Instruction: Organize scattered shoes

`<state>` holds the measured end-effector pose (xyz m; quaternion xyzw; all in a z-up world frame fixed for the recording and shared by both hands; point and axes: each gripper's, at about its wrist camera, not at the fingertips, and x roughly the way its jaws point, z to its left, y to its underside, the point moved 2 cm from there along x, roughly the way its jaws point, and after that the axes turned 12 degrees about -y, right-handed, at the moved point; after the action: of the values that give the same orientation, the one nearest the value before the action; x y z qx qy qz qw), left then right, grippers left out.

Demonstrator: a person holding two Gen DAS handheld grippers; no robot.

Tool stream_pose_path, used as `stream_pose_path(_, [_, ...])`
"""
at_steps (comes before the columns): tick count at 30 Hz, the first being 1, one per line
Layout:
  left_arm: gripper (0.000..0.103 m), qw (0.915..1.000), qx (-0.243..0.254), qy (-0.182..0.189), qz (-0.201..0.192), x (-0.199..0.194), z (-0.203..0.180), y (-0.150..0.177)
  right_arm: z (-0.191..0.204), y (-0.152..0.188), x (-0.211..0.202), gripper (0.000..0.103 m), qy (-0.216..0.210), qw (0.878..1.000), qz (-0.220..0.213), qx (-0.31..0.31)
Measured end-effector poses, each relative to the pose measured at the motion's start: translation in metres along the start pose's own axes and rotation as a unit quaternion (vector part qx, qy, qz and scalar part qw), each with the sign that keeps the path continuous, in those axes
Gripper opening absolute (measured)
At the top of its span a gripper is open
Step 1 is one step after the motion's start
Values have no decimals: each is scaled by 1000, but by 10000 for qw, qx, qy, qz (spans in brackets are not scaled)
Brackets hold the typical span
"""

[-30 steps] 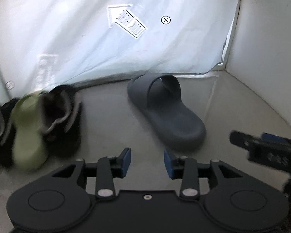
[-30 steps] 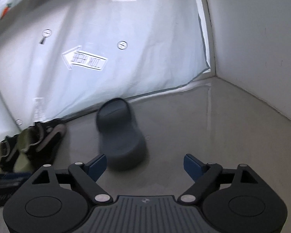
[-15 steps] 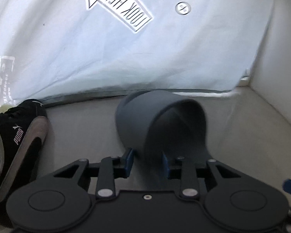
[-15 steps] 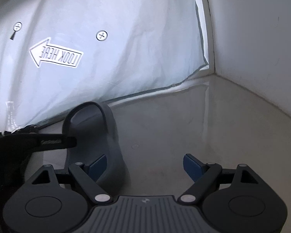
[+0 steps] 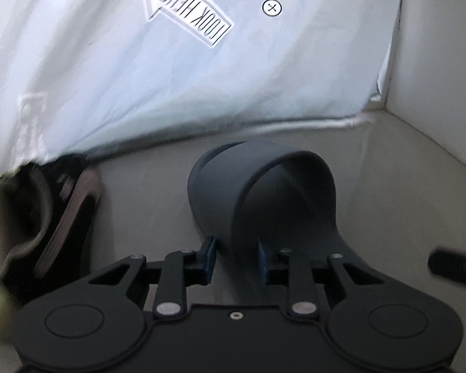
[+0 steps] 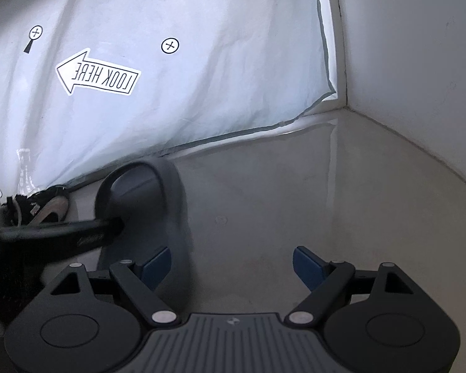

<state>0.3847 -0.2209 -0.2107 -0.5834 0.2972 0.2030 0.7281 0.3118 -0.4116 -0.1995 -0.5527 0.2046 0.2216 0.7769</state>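
The left gripper [image 5: 236,259] is clenched on the strap edge of a dark grey slide sandal [image 5: 264,192]; the right gripper [image 6: 233,267] is held spread wide, nothing between its fingers; the sandal is kept over the floor [image 6: 295,205], near a black sneaker [image 5: 68,214] by the white sheet [image 6: 202,93]; a place for the sandal is judged outstanding; other shoes are barely seen.

The black sneaker [image 5: 62,217] is motion-blurred and cut off by the left edge.
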Motion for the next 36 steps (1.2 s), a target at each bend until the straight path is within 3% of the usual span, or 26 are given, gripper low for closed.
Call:
stream_pose_path(8, [28, 9992, -53, -107, 376, -77, 36, 67, 17, 28, -52, 86, -165, 9975, 686, 54])
stream_pose_path(18, [27, 9970, -390, -442, 496, -161, 81, 149, 88, 94, -115, 86, -809, 9872, 1341, -312])
stream_pose_path(25, [27, 9924, -647, -781, 692, -205, 113, 190, 135, 129, -145, 86, -1145, 9764, 1650, -799])
stream_pose_path(29, [27, 9901, -552, -1063, 733, -231, 127, 213, 159, 147, -159, 86, -1278, 9706, 1798, -964])
stream_pose_path(36, [27, 9921, -474, -958, 650, -252, 162, 237, 200, 176, -181, 86, -1469, 9610, 2016, -1195])
